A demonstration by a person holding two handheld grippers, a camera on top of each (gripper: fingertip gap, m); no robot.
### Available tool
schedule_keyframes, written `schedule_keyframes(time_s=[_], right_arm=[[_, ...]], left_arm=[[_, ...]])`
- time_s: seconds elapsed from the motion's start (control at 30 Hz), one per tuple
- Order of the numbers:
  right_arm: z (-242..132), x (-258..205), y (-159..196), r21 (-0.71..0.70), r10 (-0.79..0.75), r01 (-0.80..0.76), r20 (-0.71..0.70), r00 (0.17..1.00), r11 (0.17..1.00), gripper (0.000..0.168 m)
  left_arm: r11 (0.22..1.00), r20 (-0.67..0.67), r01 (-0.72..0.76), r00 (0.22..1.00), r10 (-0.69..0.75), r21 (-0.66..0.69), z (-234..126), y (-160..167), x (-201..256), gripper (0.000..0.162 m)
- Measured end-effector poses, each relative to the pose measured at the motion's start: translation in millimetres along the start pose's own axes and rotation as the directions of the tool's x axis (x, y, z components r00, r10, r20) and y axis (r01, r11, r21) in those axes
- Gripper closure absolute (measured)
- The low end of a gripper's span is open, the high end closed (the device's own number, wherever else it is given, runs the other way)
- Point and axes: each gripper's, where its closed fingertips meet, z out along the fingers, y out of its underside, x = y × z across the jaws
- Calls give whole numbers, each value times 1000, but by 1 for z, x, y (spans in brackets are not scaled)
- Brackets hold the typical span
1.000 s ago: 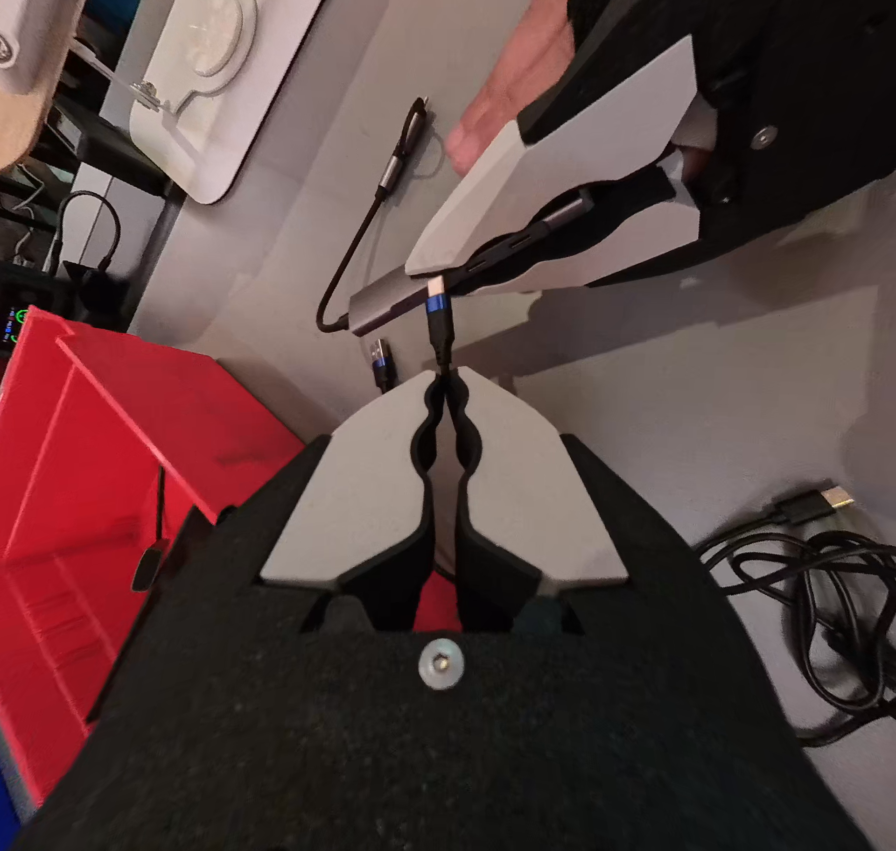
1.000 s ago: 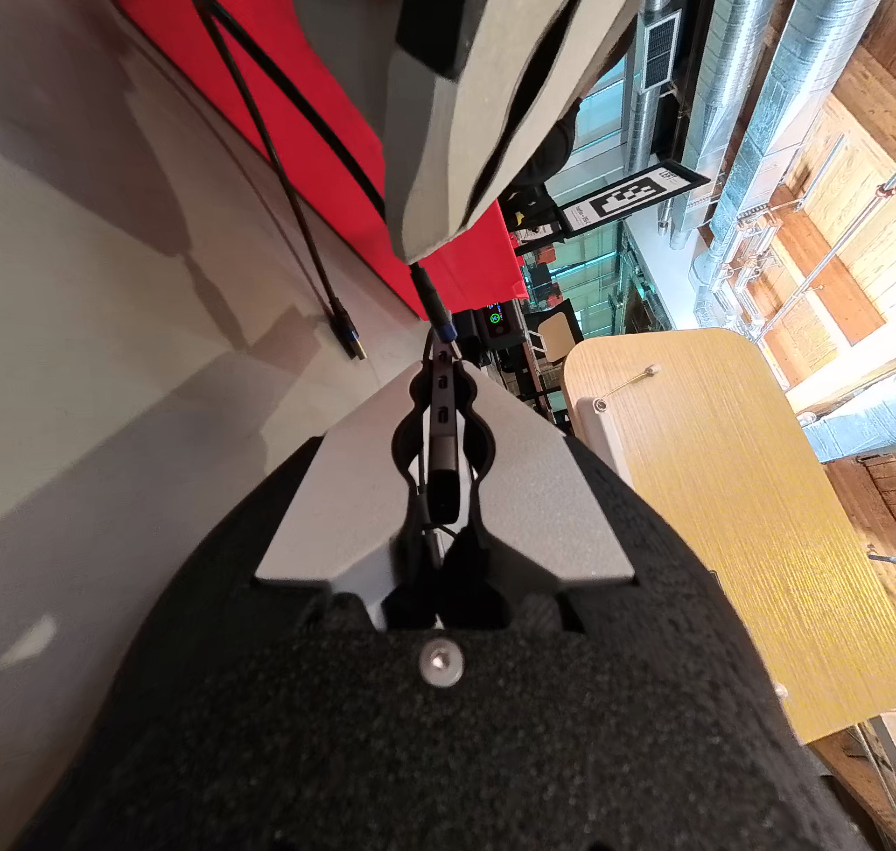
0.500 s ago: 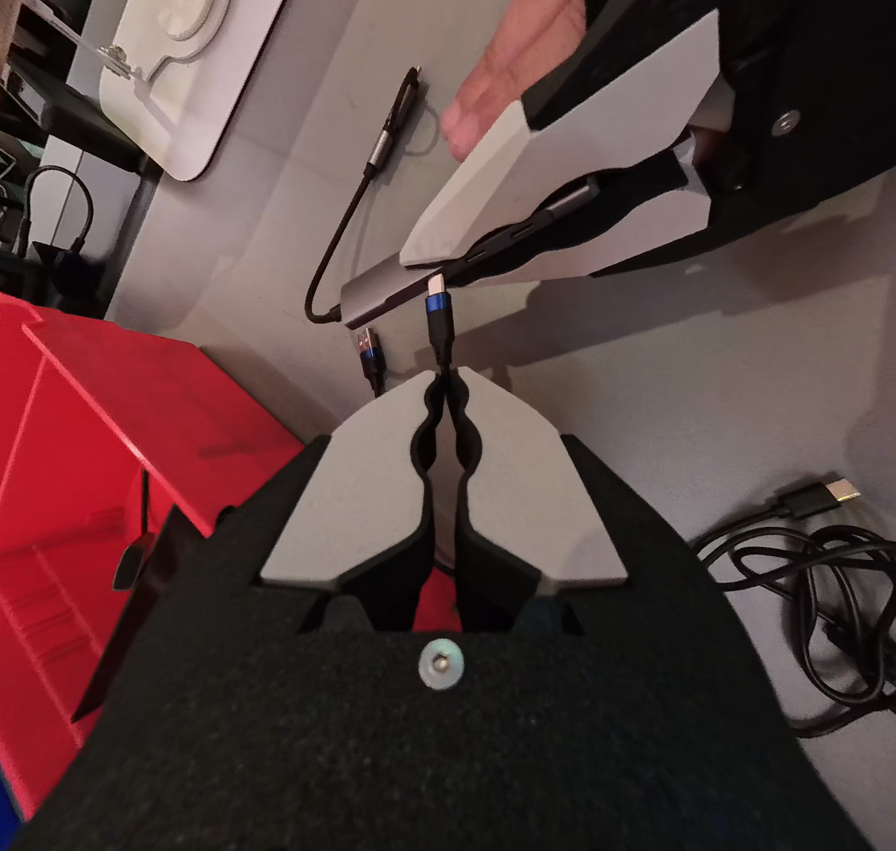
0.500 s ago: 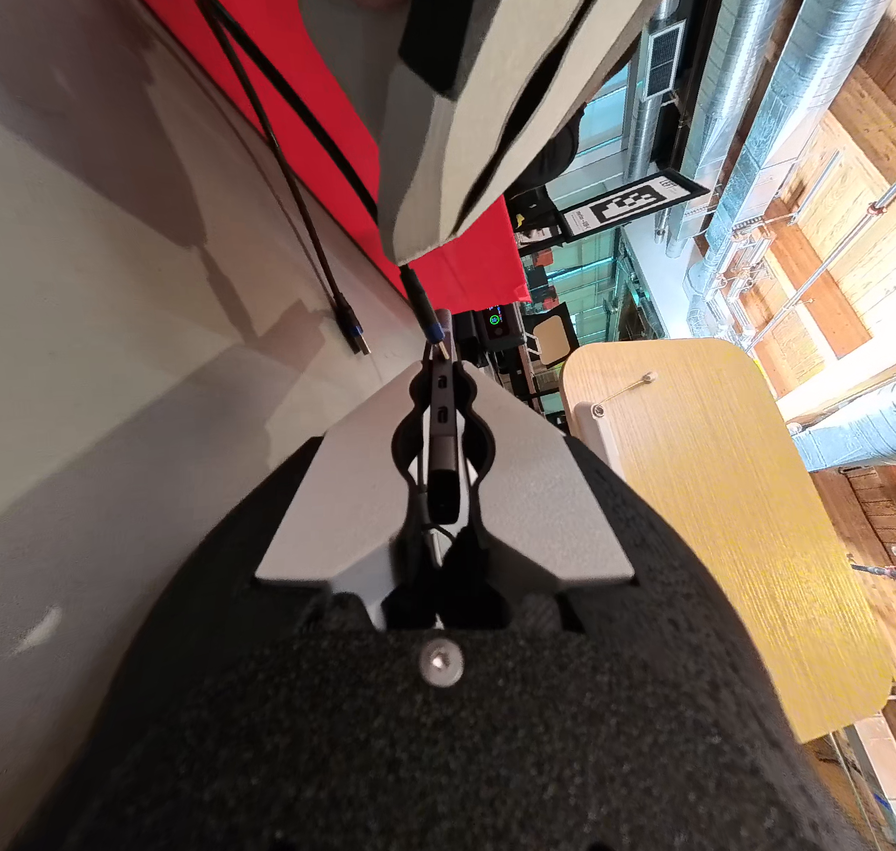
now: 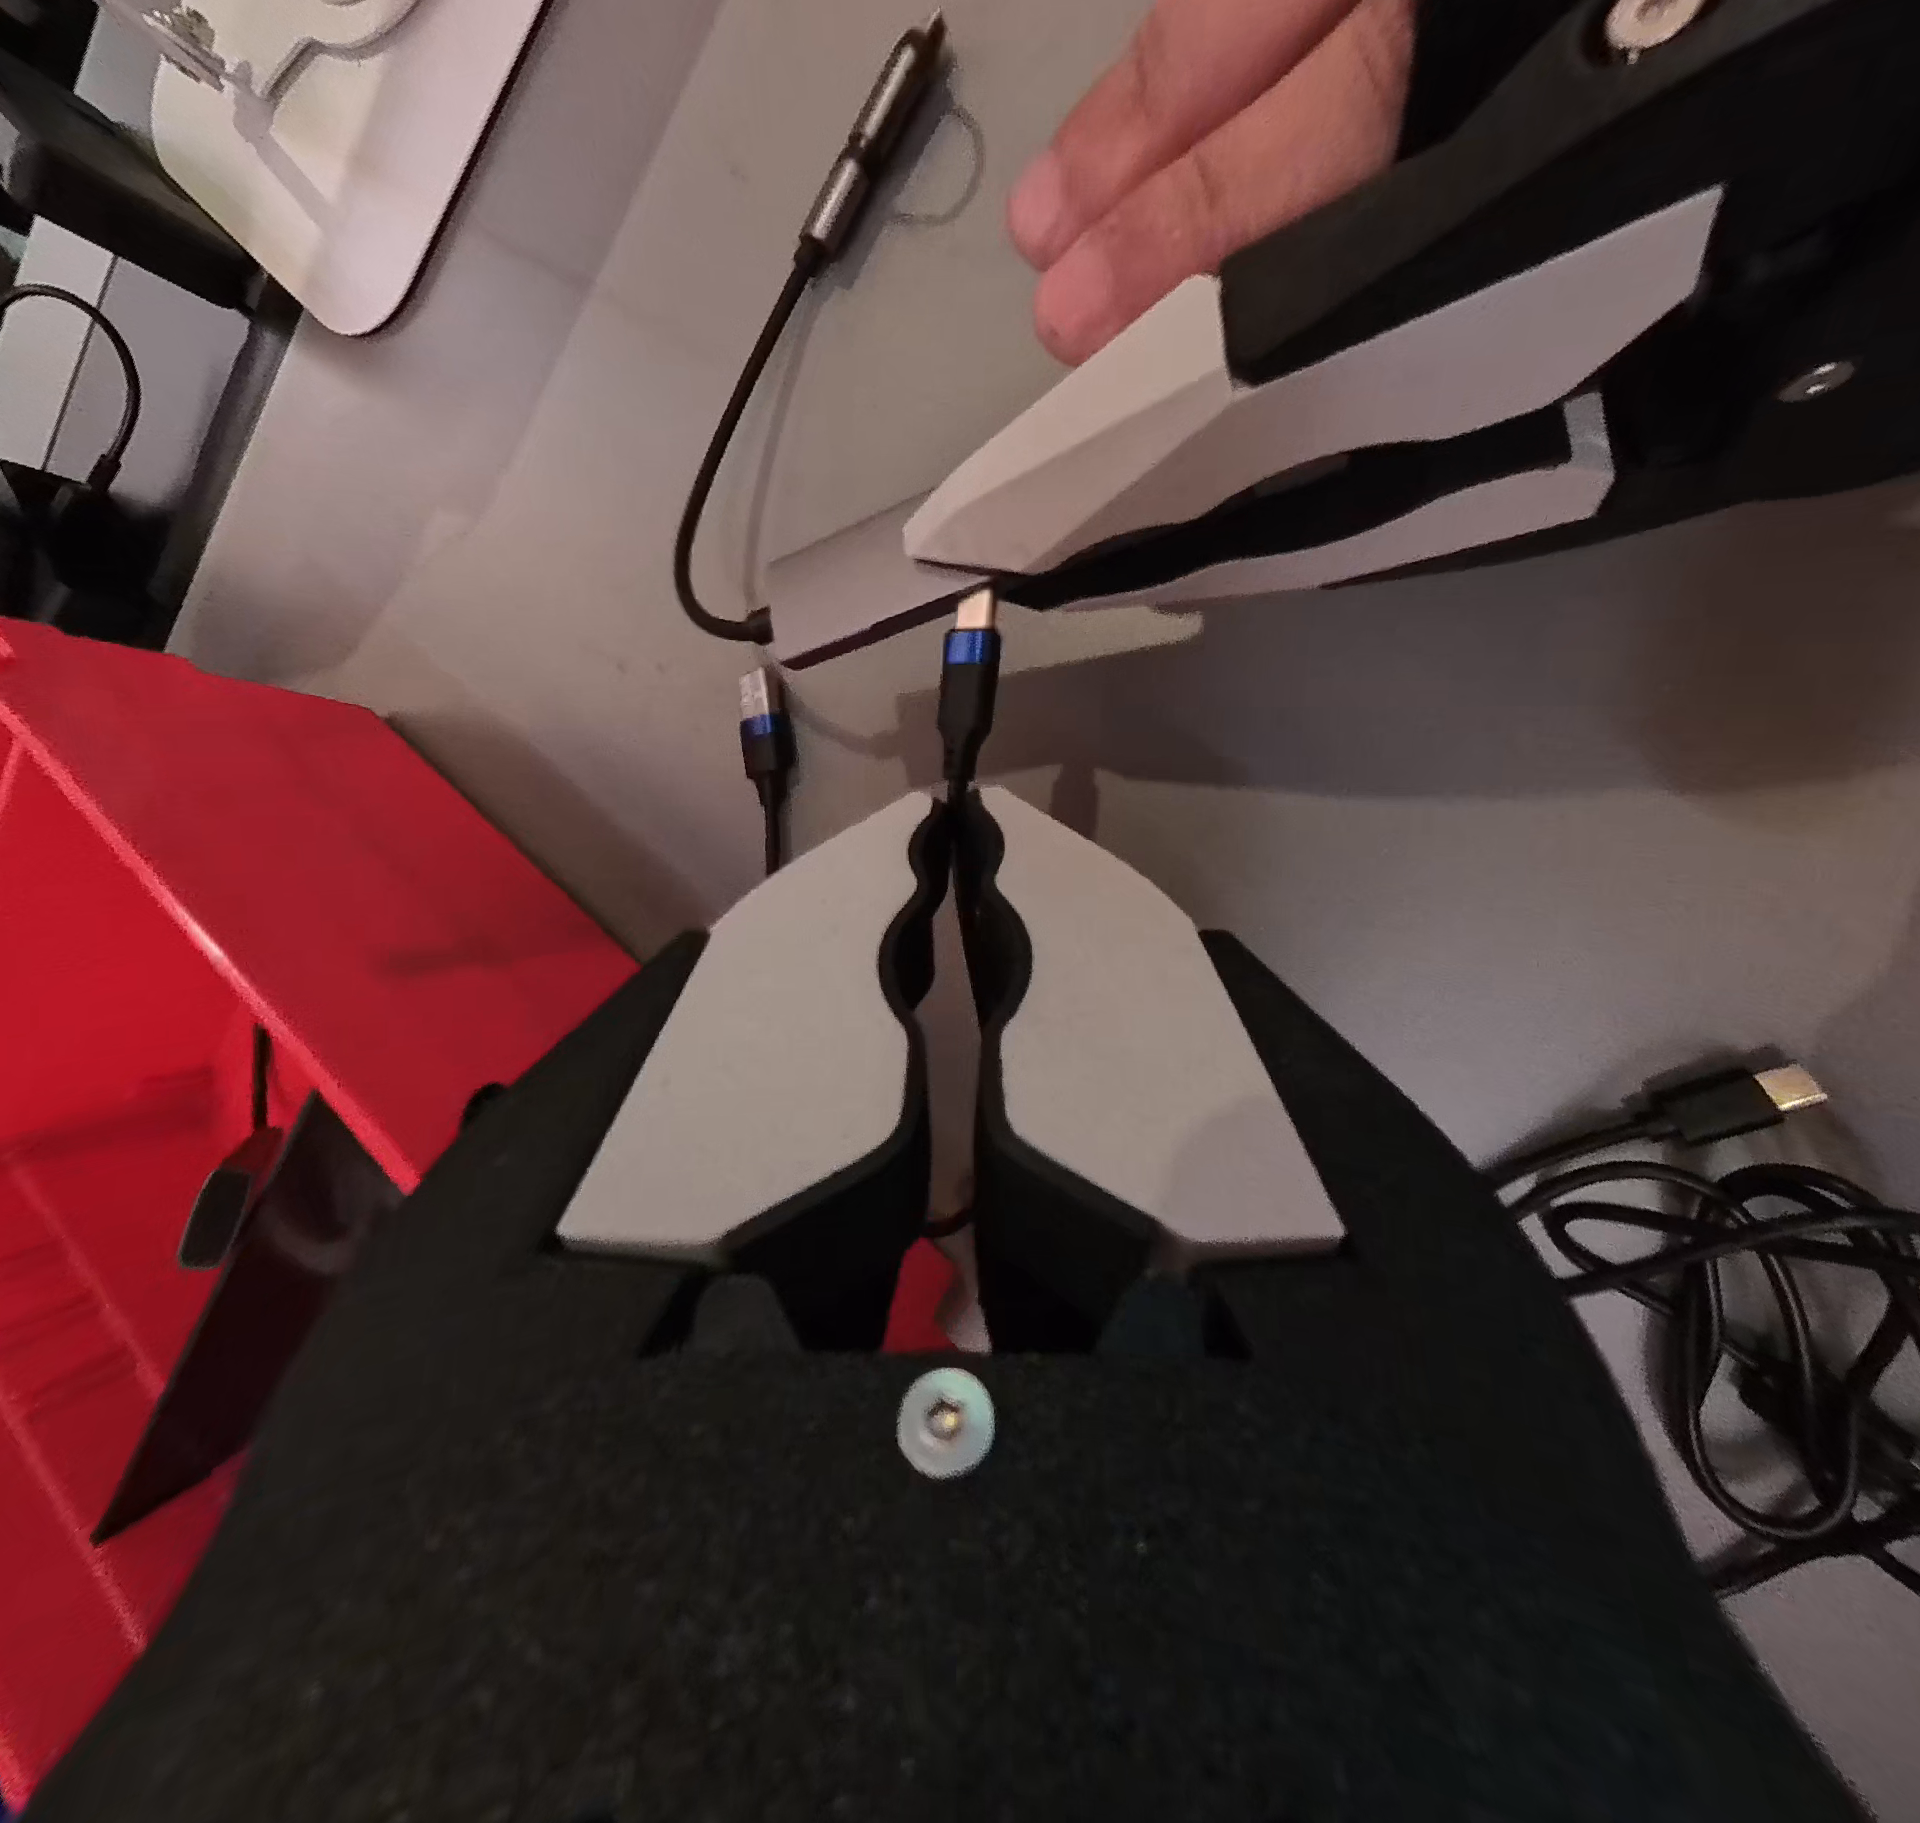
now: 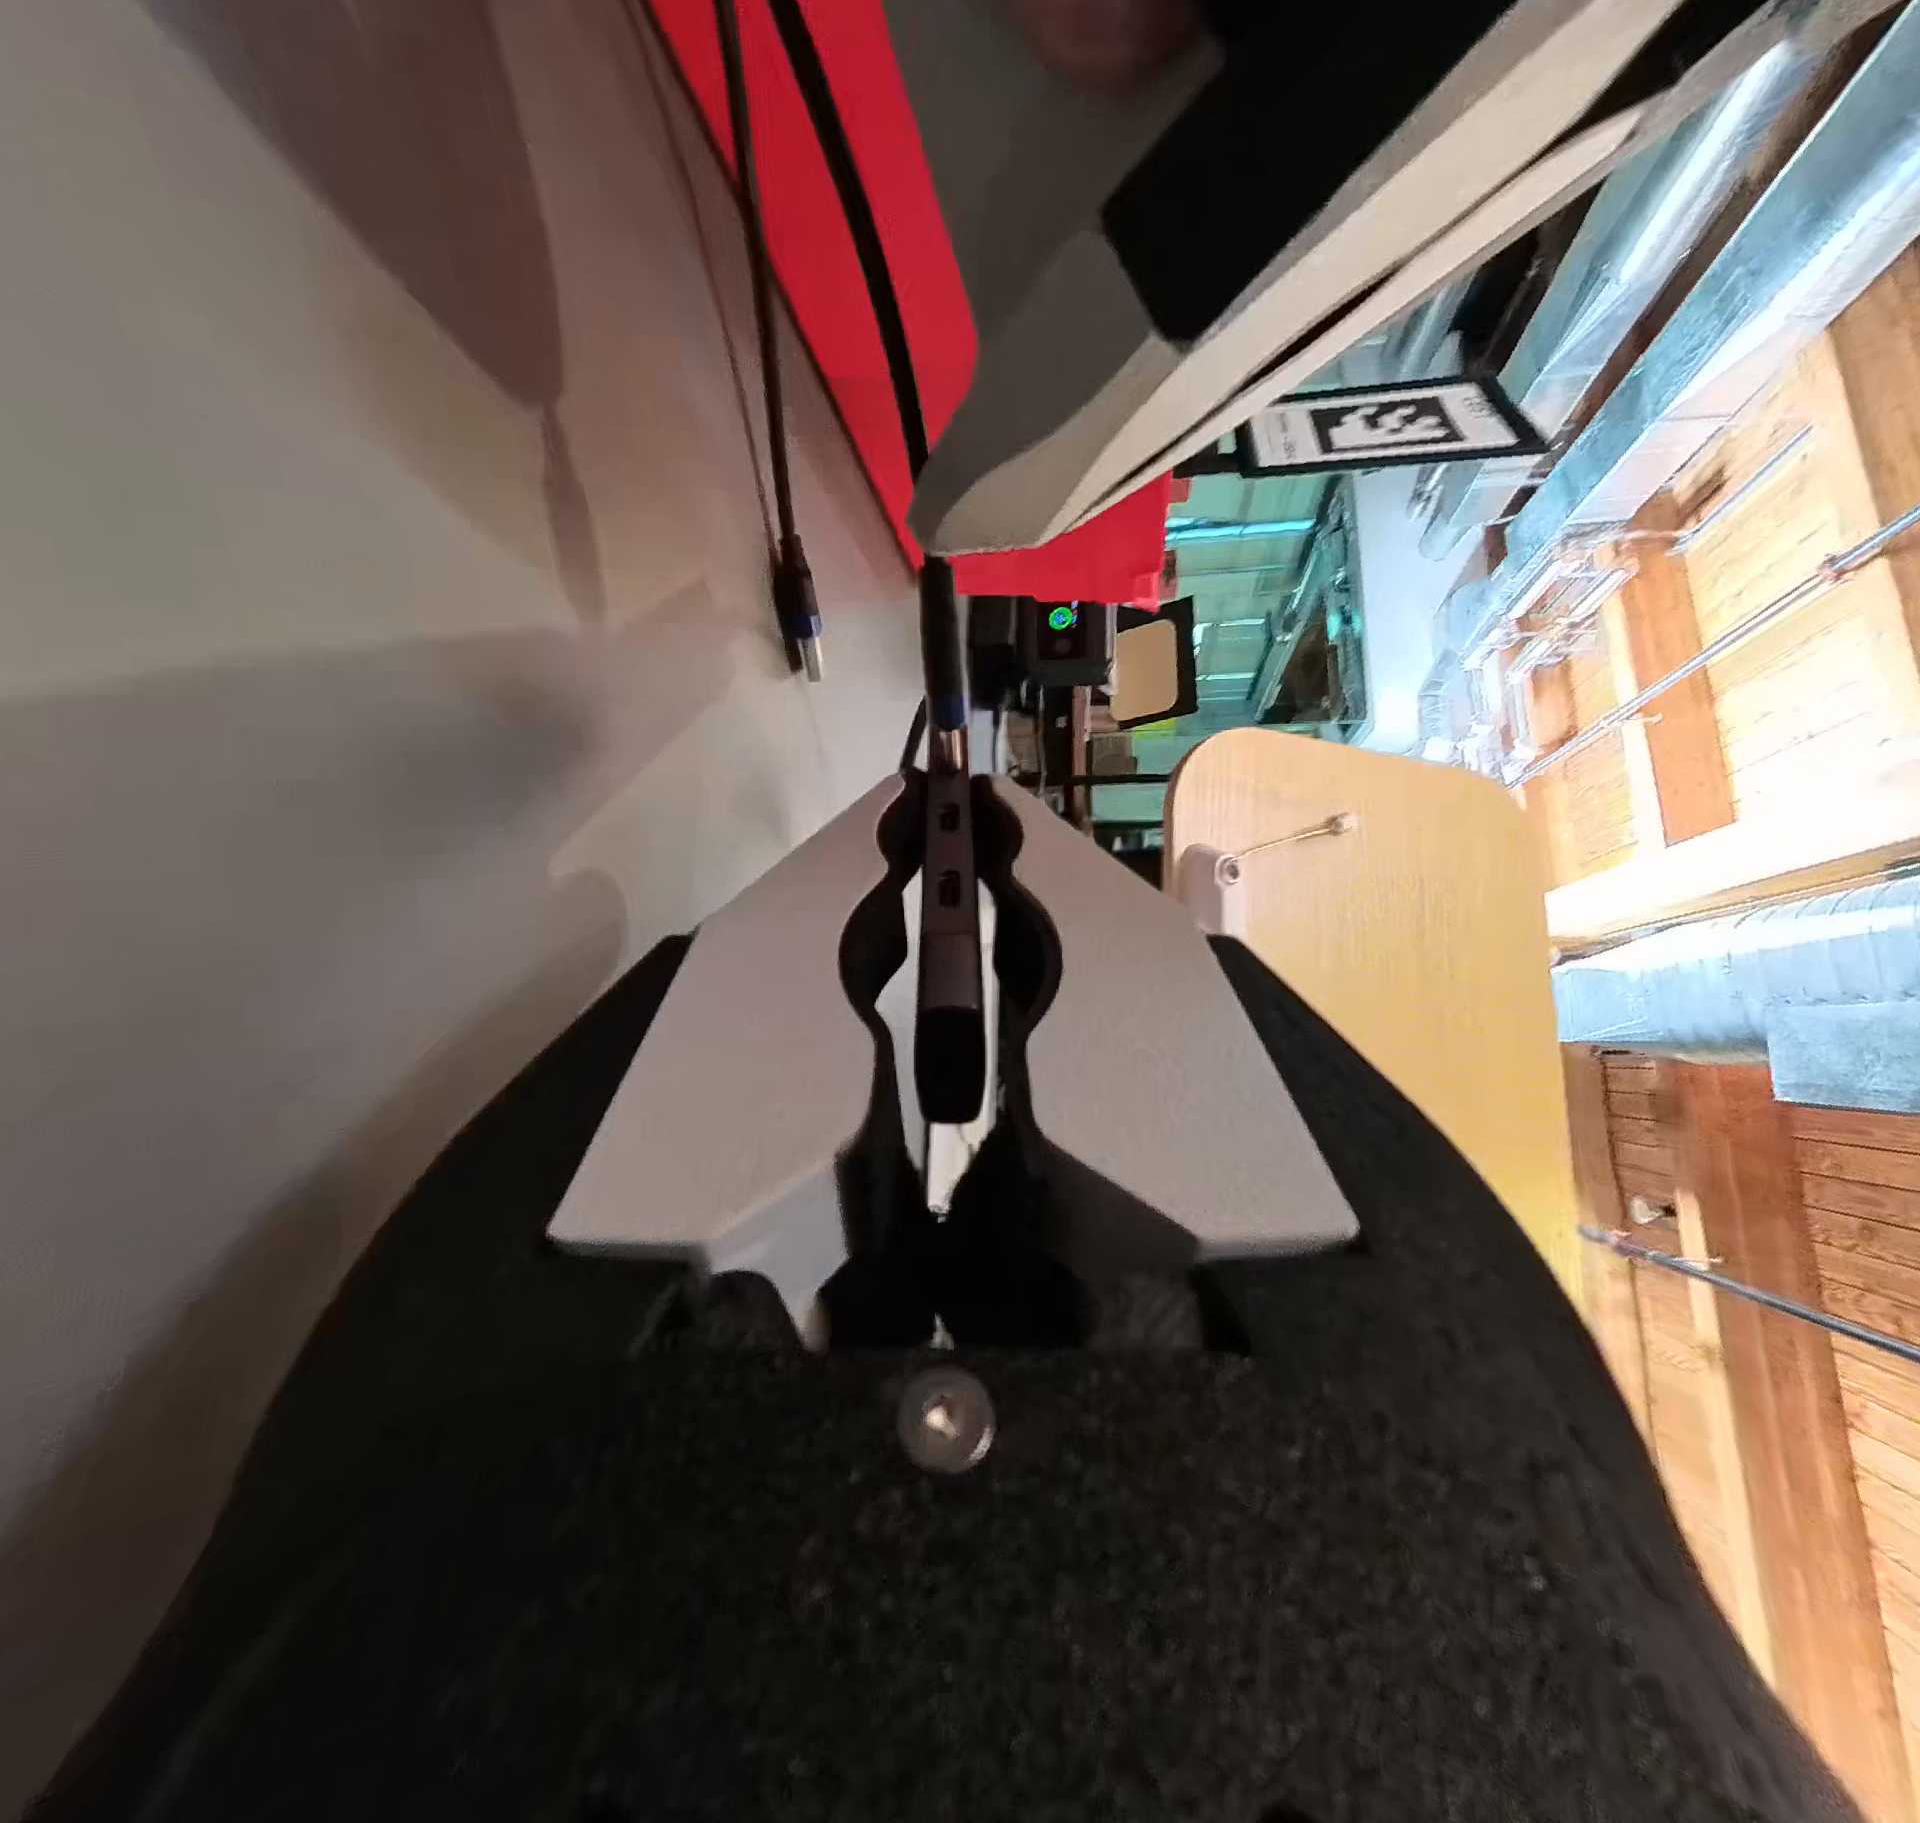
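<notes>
My left gripper [image 5: 953, 805] is shut on a thin black cable just behind its blue-ringed plug [image 5: 968, 667]. The plug's metal tip [image 5: 977, 612] meets the edge of a flat grey hub [image 5: 831, 589]. My right gripper [image 6: 943, 786] is shut on that hub [image 6: 948, 926], edge-on between the fingers, with small ports showing on its side. In the left wrist view the right gripper [image 5: 1226, 485] reaches in from the upper right, with a person's hand [image 5: 1174, 163] on it. The hub's short black lead [image 5: 727, 454] ends in a grey connector [image 5: 873, 132] on the table.
A red bin [image 5: 208, 942] stands at the left. The held cable's other blue-ringed plug [image 5: 764, 734] lies on the grey table. A tangle of black cables [image 5: 1745, 1337] lies at the right. A white stand [image 5: 343, 90] sits far left. A wooden board [image 6: 1371, 1046] shows in the right wrist view. The grippers' ends are close to 5 cm from one another.
The two grippers have come closer together. The plug's tip has gone from just short of the hub's edge to touching it. The hub now shows flatter, more edge-on.
</notes>
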Motion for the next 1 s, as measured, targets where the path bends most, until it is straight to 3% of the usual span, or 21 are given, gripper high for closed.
schedule_keyframes(time_s=[0.37,0.5,0.67,0.77,1.0], right_arm=[[3,-9,1,-28,8,-7,35,999,1000,160],[4,-4,5,-33,155,-153,42,987,988,161],[2,4,7,-2,185,-185,2,983,983,161],[-3,12,-3,89,219,-216,-18,976,972,161],[-5,7,-7,101,153,-151,-11,988,983,161]], left_arm=[[999,-9,42,999,-42,21,1,-3,1,160],[989,-43,126,991,-123,76,2,-10,5,160],[970,-83,201,978,-191,138,0,-16,4,160],[970,-108,210,974,-197,123,5,-11,10,157],[957,-167,262,956,-240,128,8,-13,18,162]])
